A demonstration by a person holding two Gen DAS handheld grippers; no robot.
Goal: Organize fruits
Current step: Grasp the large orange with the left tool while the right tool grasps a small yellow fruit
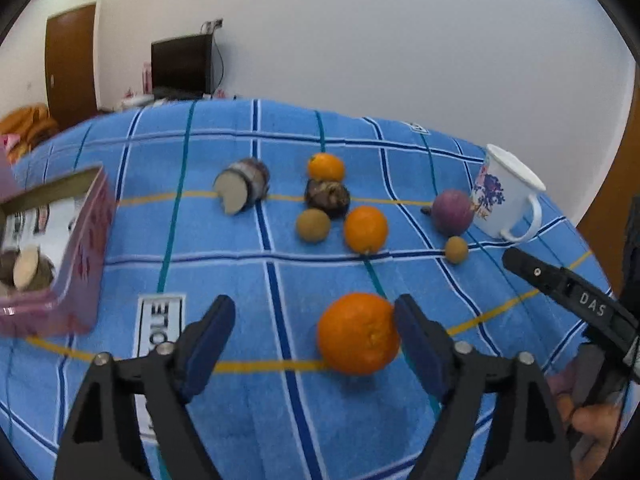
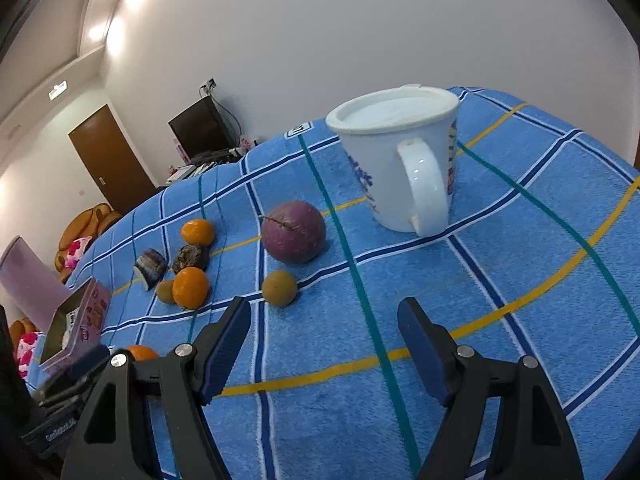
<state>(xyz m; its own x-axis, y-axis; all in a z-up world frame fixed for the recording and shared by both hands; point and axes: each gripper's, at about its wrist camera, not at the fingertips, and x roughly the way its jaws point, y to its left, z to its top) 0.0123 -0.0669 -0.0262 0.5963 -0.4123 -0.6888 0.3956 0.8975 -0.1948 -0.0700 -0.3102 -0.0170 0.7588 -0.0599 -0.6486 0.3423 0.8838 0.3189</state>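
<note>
Left wrist: left claw (image 1: pixel 314 338) is hovering low over the blue checked cloth (image 1: pixel 240 280), jaws standing wide apart, nothing gripped. The nearest orange (image 1: pixel 357 333) is sitting between the fingers, touching or just beside the right pad (image 1: pixel 416 344) and well apart from the left one, so it is off-centre. The pink box (image 1: pixel 86 248) is lying open at the left edge of the cloth with a cut piece already inside. The rest of the fruit is lying mid-cloth: a cut chunk (image 1: pixel 242 190), two more oranges, a dark fruit (image 1: pixel 327 197), two small brown ones, a purple fruit (image 1: pixel 452 211). The mug (image 1: pixel 506 196) is standing near the right edge. Right claw (image 1: pixel 560 280) is showing at the right of this view.

Judgement: the step in hand is grasping the nearest orange. Next move calls for shifting the claw right to centre the fruit, then closing gently, since a round orange will likely roll off a one-sided push.

Right wrist: right claw (image 2: pixel 324 344) is hanging over bare cloth, jaws apart, empty. A small brown fruit (image 2: pixel 279 288) is lying just beyond the left fingertip, the purple fruit behind it, the mug farther back. The box is showing at the left, with the nearest orange just peeking past the left finger. This claw is idling by my read.
</note>
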